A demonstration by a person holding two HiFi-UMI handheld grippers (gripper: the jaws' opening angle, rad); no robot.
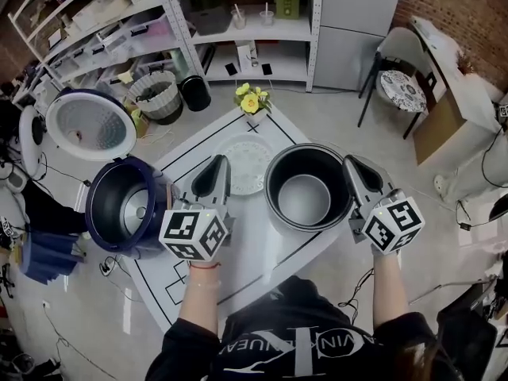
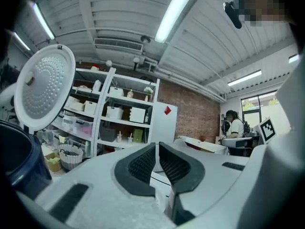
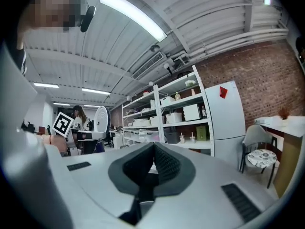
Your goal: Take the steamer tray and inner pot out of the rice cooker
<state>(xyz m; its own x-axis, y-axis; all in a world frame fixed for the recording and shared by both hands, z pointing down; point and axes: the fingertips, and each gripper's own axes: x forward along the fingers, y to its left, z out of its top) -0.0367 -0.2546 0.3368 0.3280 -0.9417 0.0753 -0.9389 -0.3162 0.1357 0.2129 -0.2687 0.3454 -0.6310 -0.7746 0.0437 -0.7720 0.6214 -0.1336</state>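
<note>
Steamer tray (image 1: 246, 165) and inner pot (image 1: 306, 197) both sit out on the bench (image 1: 254, 248). The white tray lies near the middle and the dark pot is just to its right, upright and empty. The rice cooker (image 1: 127, 206) stands at the bench's left edge with its lid (image 1: 89, 125) swung open, and its well looks bare (only the metal plate at the bottom shows). I'd say both removals are done and little or nothing is left.

The left claw (image 1: 216, 171) hangs level between cooker and tray. Its pads are drawn all but together, with only a thin slit between them and nothing in it. The right claw (image 1: 355, 169) hangs beside the pot's right rim, fully closed and empty, with its own view showing only shelves beyond its pads.
</note>
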